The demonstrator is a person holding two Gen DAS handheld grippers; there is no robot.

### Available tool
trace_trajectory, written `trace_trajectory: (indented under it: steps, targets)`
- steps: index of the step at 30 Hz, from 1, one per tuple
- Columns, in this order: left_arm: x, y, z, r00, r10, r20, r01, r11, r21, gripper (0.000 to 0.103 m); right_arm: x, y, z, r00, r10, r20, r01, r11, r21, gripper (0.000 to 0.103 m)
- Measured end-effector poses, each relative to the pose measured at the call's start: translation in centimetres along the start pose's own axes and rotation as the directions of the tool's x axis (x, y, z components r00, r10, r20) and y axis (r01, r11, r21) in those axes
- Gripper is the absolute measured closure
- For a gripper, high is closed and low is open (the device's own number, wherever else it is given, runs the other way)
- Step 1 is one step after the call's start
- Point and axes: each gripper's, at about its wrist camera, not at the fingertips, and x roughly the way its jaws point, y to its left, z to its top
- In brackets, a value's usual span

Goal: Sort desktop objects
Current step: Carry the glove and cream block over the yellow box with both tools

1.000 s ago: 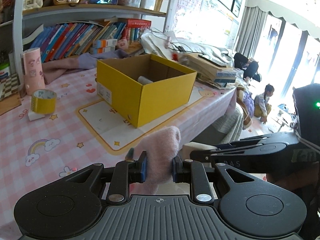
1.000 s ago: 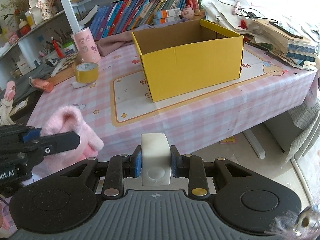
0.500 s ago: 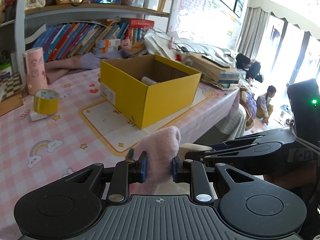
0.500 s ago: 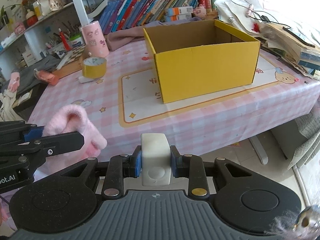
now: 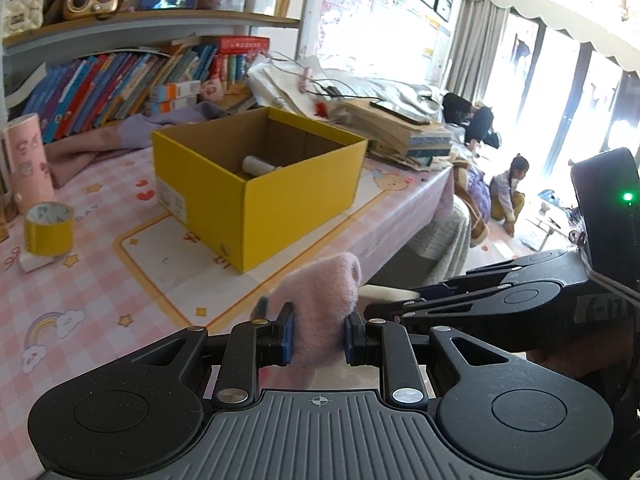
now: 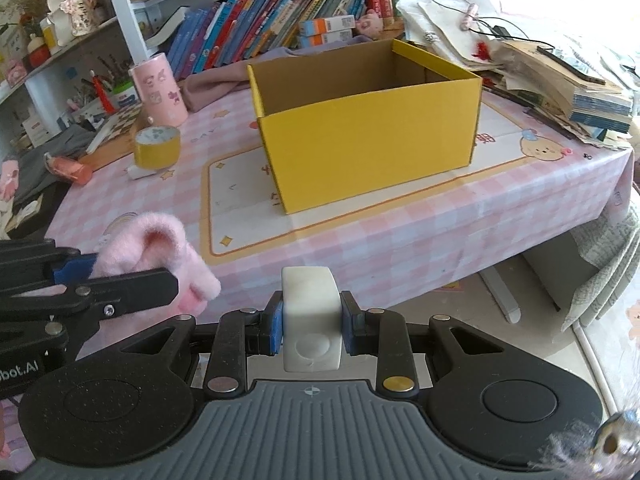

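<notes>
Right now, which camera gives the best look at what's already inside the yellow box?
The left wrist view: it looks down into the yellow box and shows a pale roll on its floor. The right wrist view sits lower, so the front wall hides the floor; only the inner walls show.

Bookshelf [image 5: 120, 80] behind; child [image 5: 508, 196] on floor

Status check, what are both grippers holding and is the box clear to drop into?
Left gripper shut on fuzzy pink glove. Right gripper shut on white block. Both short of table edge. Yellow box open-topped, one roll inside, nothing blocking.
</notes>
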Motion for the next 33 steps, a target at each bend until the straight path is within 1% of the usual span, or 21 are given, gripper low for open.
trace_trajectory:
  steps: [8, 12, 20, 26, 33]
  targets:
    - [1.6, -1.6, 0.9, 0.997, -0.07, -0.016, 0.071, 0.996, 0.05, 0.081, -1.1, -2.5, -0.5, 0.998, -0.06, 0.004, 0.06, 0.996, 0.062, 0.078]
    - [1.9, -1.8, 1.2, 0.997, -0.071, -0.01, 0.071, 0.996, 0.054, 0.081, -1.1, -3.2, -0.4, 0.998, -0.069, -0.003, 0.069, 0.995, 0.072, 0.078]
    - [2.0, -1.3, 2.6, 0.997, -0.073, 0.013, 0.072, 0.997, 0.031, 0.081, -0.5, -3.7, 0.5, 0.998, -0.066, -0.003, 0.066, 0.995, 0.08, 0.078]
    - [1.8, -0.9, 3.9, 0.996, -0.08, 0.044, 0.079, 0.997, 0.027, 0.081, 0.0, -3.7, 1.9, 0.999, -0.052, 0.009, 0.051, 0.995, 0.085, 0.078]
    - [1.8, -0.3, 5.5, 0.993, -0.068, 0.093, 0.067, 0.998, 0.019, 0.081, 0.2, -3.6, 4.1, 0.999, -0.031, 0.037, 0.028, 0.997, 0.073, 0.078]
